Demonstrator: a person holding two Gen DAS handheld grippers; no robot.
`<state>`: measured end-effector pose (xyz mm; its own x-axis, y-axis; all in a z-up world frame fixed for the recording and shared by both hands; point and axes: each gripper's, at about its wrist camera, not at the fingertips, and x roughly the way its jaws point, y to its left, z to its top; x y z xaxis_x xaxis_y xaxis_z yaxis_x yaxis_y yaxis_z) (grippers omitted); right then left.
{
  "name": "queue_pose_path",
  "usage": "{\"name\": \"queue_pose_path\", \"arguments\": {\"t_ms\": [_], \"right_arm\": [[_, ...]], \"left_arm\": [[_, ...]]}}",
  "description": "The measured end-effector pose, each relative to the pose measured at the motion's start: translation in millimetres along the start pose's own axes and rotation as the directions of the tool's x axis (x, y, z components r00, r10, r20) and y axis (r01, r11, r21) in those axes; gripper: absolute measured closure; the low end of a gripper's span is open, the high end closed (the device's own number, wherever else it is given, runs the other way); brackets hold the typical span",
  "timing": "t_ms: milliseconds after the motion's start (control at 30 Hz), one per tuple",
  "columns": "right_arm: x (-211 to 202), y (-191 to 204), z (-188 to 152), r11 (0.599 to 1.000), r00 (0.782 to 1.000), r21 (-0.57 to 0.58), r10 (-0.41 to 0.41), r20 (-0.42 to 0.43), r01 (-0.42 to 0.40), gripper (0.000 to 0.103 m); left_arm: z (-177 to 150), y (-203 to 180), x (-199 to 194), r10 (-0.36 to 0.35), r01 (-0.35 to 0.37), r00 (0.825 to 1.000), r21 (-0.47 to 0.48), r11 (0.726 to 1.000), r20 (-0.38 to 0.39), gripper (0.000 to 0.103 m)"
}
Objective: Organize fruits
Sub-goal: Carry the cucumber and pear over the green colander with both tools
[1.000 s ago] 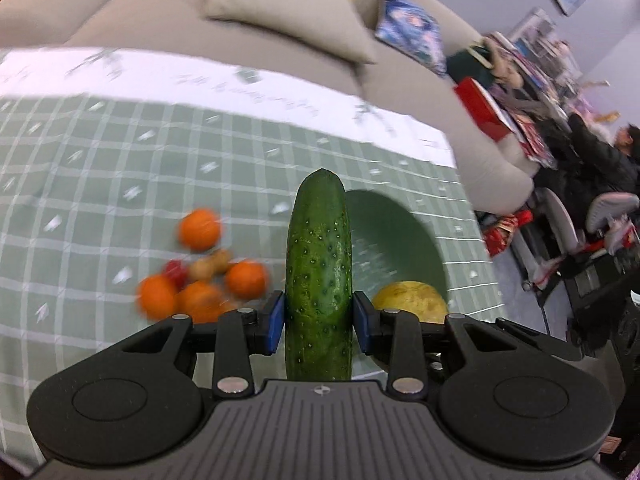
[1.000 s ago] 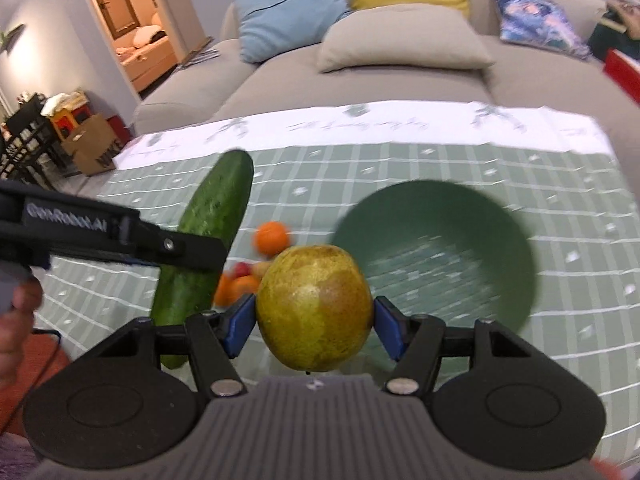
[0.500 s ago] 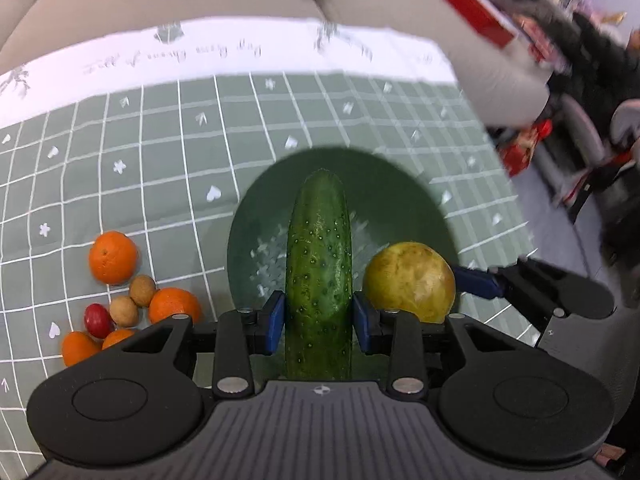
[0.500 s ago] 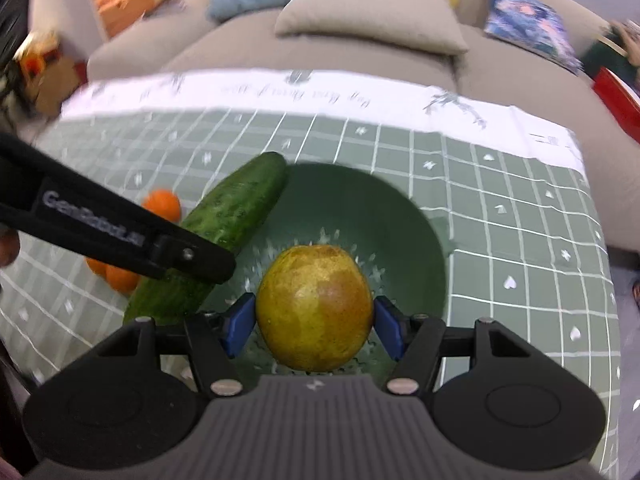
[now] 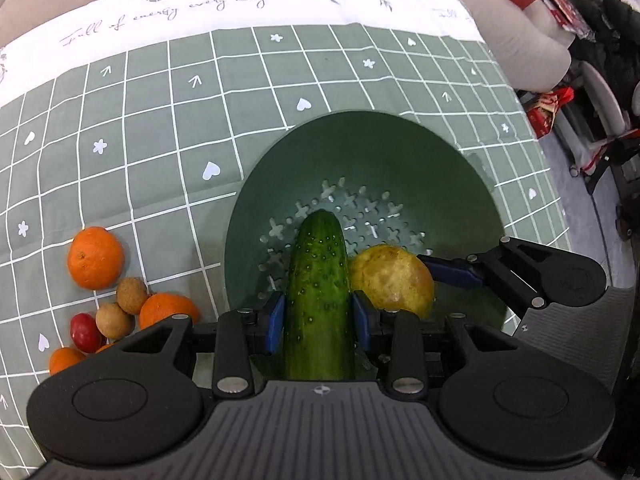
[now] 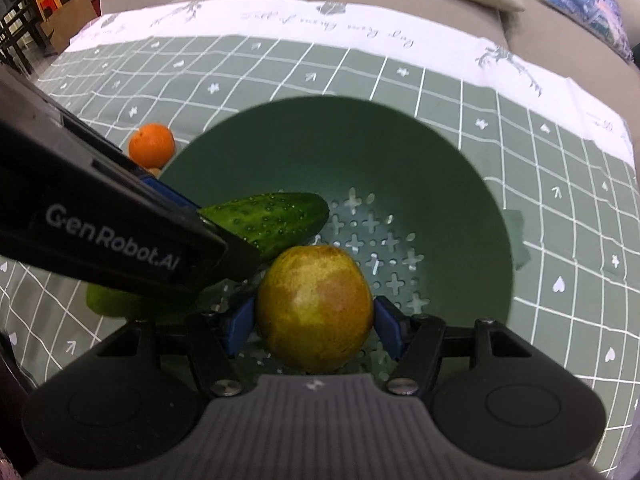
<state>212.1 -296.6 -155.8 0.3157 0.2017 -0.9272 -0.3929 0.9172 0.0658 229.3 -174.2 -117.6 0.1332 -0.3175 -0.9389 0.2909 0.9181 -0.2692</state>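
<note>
My left gripper (image 5: 319,316) is shut on a dark green cucumber (image 5: 319,284), whose tip points down into a green colander bowl (image 5: 400,148). My right gripper (image 6: 314,322) is shut on a yellow-green pear (image 6: 314,306), held low inside the same bowl (image 6: 400,152). The cucumber (image 6: 272,218) and pear (image 5: 394,280) sit side by side, nearly touching. In the right wrist view the left gripper's black body (image 6: 100,236) crosses the left side and hides most of the cucumber.
Left of the bowl lie oranges (image 5: 95,258), two small brown fruits (image 5: 132,295) and a red one (image 5: 85,332) on the green checked tablecloth (image 5: 160,128). One orange (image 6: 152,145) shows beyond the bowl's rim. A beige sofa (image 6: 400,12) stands behind the table; chairs are at right.
Both grippers have come down toward the bowl, now pointing more steeply into it. The cucumber and pear have moved over the bowl and lower inside it, closer together. Both grips are unchanged.
</note>
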Motion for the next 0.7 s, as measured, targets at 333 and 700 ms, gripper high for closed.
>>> {"name": "queue_pose_path", "arguments": {"t_ms": [333,700], "right_arm": [[5.0,-0.5,2.8,1.000,1.000,0.029,0.005,-0.029,-0.004,0.042],[-9.0,16.6,6.2,0.998,0.997,-0.028,-0.066,-0.049,0.064,0.017]], "left_arm": [[0.0,4.8,4.6,-0.015,0.015,1.000,0.015,1.000,0.001,0.063],[-5.6,2.9,-11.7,-0.026,0.025,0.999,0.025,0.999,0.030,0.044]]}}
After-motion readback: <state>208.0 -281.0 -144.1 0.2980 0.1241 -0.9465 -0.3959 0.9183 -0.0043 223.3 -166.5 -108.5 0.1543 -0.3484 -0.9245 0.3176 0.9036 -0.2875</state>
